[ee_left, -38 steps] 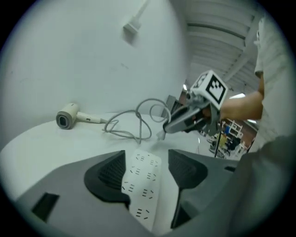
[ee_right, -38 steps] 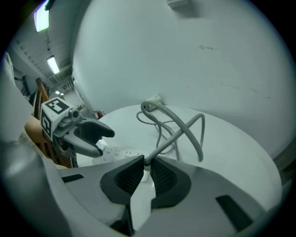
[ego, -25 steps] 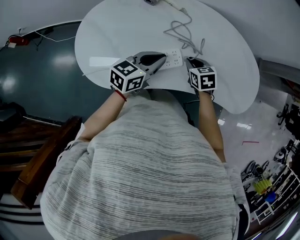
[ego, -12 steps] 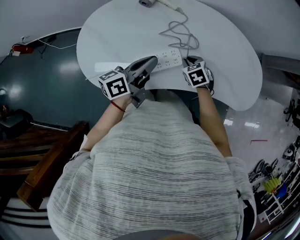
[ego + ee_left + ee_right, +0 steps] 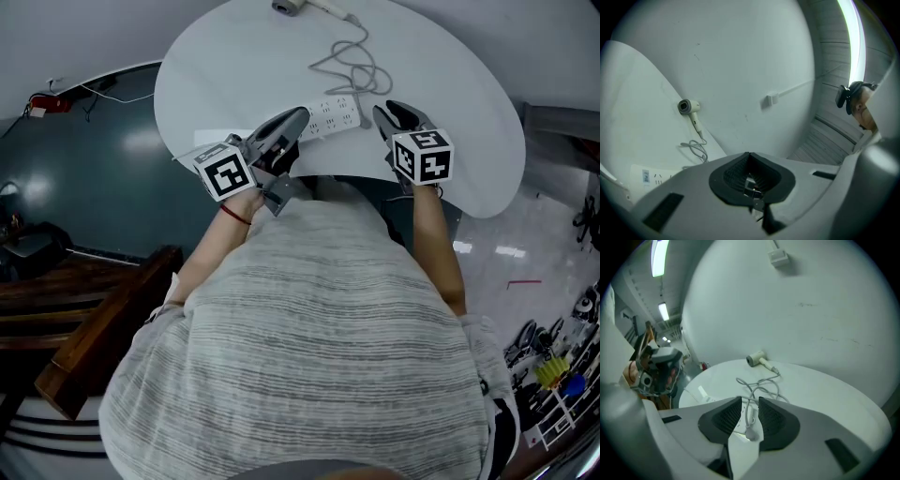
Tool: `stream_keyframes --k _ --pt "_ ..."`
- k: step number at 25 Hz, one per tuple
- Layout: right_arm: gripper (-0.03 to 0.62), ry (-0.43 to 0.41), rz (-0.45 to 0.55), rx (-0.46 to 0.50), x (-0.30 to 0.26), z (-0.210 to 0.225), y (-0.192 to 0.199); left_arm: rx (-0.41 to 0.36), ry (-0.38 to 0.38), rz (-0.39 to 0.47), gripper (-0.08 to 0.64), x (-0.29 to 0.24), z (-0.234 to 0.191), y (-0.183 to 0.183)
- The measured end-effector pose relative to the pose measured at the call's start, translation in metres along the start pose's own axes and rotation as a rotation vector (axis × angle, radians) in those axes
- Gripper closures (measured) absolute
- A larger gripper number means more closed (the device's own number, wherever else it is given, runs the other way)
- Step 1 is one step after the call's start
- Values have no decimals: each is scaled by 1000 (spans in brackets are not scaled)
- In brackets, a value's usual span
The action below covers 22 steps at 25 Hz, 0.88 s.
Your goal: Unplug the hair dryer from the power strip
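My right gripper has just been opening. In its own view the jaws stand spread, with the white plug and the start of its cord lying in the gap and no pad pressing on them. From here I cannot tell whether the plug sits in a socket or is out of it. The head view does not show the plug at all, as that gripper and its marker cube cover it. What the head view gives me is the layout. The power strip lies near the near edge of the white table, between my two grippers. The cord loops away from its right end to the hair dryer at the far edge. My left gripper reaches toward the strip's left end, though I cannot tell whether they touch. Its own view shows the jaws pressed together on nothing. That view is rolled, so the table slopes across it, with the dryer far off at the left and the wall filling the rest.
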State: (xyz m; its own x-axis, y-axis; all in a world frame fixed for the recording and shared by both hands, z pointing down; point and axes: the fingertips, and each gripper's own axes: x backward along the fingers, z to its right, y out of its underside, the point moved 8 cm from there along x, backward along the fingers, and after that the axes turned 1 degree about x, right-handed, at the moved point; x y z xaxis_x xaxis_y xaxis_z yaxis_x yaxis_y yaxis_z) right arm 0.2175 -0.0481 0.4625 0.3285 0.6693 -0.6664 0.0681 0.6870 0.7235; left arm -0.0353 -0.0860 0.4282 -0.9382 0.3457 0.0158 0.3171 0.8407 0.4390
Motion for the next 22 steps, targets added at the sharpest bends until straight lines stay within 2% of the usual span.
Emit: stream_keyframes --k 6,9,16,22 --pt "479 -145 312 -86 51 -14 -27 -37 49 23 554 -3 19 -2" --pt "503 -200 402 -85 71 -28 -29 -67 67 30 554 -1 29 0" --pt "566 -254 456 -38 93 -48 -20 -101 58 42 554 3 42 14" --pt "568 -274 440 10 95 -53 -15 -102 49 71 554 9 44 26"
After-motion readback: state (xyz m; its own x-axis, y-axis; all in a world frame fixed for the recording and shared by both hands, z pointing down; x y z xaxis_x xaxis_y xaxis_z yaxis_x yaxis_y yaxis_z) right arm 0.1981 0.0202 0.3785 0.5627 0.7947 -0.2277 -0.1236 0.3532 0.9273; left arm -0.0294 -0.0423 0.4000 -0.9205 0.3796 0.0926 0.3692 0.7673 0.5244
